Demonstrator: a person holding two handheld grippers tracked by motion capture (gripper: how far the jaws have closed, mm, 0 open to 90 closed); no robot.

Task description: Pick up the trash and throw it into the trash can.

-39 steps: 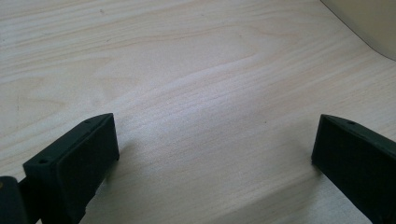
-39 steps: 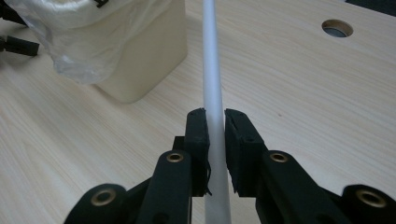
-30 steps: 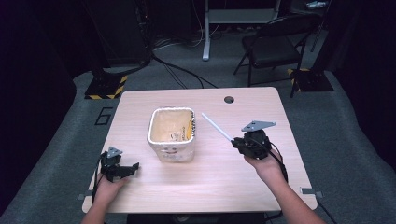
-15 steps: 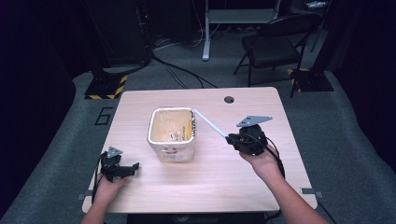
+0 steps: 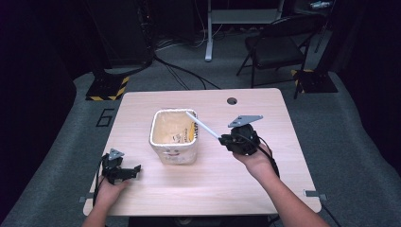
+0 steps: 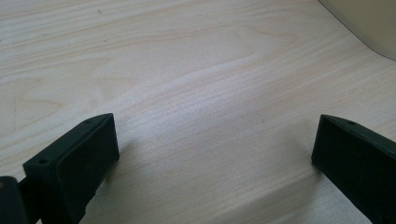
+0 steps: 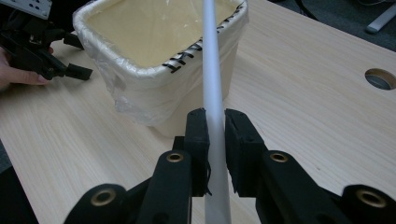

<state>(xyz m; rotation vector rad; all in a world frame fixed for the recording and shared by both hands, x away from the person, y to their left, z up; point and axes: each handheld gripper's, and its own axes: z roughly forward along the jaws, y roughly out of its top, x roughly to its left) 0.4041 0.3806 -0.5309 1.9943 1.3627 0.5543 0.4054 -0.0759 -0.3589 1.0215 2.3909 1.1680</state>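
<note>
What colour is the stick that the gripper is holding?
White. The stick shows best in the right gripper view, clamped in the right gripper.

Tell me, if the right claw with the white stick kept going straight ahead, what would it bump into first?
Probably the bin. The right claw is shut on the white stick, which points at the plastic-lined bin and its tip already reaches over the rim. Going straight on, the stick would likely enter or strike the bin; exact depth is unclear.

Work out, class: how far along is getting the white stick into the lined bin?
Done: the right gripper has the white stick clamped between its fingers. In hand: the stick's far tip reaches over the rim of the lined bin. Left: letting it go inside. The left gripper rests open on the table.
</note>
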